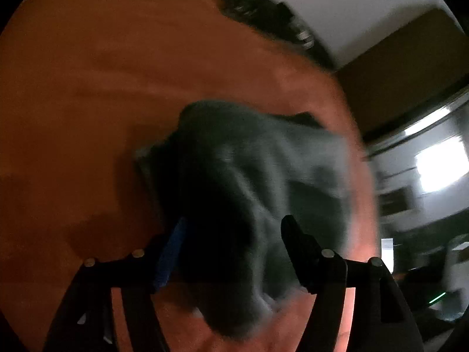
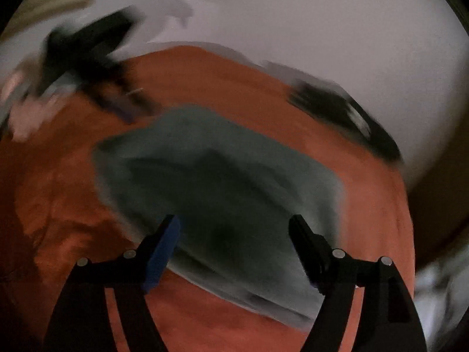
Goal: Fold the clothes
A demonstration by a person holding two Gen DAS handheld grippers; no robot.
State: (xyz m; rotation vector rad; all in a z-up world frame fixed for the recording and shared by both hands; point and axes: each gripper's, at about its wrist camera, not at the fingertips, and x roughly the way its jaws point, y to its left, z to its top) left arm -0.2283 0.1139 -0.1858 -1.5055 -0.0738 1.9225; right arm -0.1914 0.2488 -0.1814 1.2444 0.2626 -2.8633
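Both views are blurred. A grey garment (image 2: 217,182) lies bunched on the orange surface (image 2: 58,205). Left tool (image 1: 234,228) and right tool (image 2: 234,226) hover over it, fingers apart. A dark heap (image 2: 346,114) sits at the far edge.

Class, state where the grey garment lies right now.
In both wrist views the grey garment lies on the orange table, just ahead of the open right gripper.

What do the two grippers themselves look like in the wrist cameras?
Both match: the left gripper and right gripper have black angular fingers on black linkage arms with round silver pivot pins. One finger of each wears a blue pad; the other is plain black.
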